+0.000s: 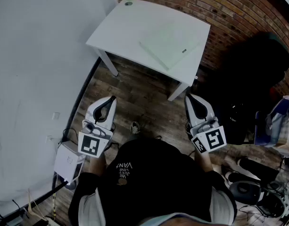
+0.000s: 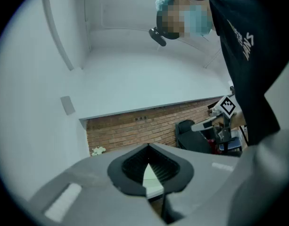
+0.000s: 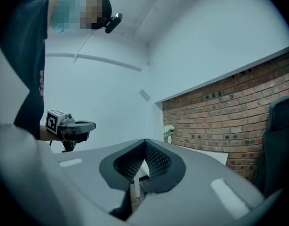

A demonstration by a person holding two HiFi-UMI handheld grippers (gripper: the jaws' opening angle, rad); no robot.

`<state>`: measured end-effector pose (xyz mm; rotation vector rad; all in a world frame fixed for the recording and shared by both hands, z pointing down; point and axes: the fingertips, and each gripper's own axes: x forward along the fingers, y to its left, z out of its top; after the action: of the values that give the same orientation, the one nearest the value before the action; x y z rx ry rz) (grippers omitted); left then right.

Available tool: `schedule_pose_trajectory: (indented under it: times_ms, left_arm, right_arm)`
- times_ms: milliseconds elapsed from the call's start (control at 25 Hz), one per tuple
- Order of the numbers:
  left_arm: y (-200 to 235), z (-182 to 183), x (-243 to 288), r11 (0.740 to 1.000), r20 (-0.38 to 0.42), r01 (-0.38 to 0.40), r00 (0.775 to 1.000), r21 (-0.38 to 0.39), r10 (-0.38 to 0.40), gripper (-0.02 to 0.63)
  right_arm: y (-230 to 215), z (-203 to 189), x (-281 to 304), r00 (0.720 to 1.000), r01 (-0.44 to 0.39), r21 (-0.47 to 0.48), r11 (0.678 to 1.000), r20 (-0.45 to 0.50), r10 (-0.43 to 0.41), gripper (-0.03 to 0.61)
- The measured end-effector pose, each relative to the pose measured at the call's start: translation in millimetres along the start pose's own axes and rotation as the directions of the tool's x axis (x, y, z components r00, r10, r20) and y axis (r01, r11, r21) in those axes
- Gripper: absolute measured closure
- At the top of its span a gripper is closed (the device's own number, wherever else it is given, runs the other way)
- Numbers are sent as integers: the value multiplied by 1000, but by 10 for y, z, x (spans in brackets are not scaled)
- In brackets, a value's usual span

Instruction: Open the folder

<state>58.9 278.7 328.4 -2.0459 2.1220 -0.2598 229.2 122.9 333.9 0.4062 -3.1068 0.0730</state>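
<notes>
Head view: folder (image 1: 169, 45) lies closed and flat on the white table (image 1: 120, 25), toward its right side. Both grippers are held level over the wood floor (image 1: 144, 102), well short of the table. Left gripper (image 1: 111, 99) and right gripper (image 1: 188, 97) both empty.

Left gripper view: left gripper (image 2: 148, 146) fingers pressed together at the tips, nothing between.

Right gripper view: right gripper (image 3: 145, 141) fingers also closed tip to tip, nothing held. Brick wall (image 3: 229, 112) behind the table.
</notes>
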Motion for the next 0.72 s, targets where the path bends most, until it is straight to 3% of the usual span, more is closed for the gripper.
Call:
schedule_pose_trajectory:
  times_ms: [240, 720]
  left_arm:
    - [210, -81, -6, 1000, -11, 25, 1000, -12, -25, 614]
    - [915, -304, 171, 992, 21, 122, 992, -25, -121, 614]
  right_arm:
    - [73, -16, 202, 1000, -11, 22, 1000, 4, 11, 578]
    - [171, -32, 720, 992, 128, 28, 991, 17, -129, 578]
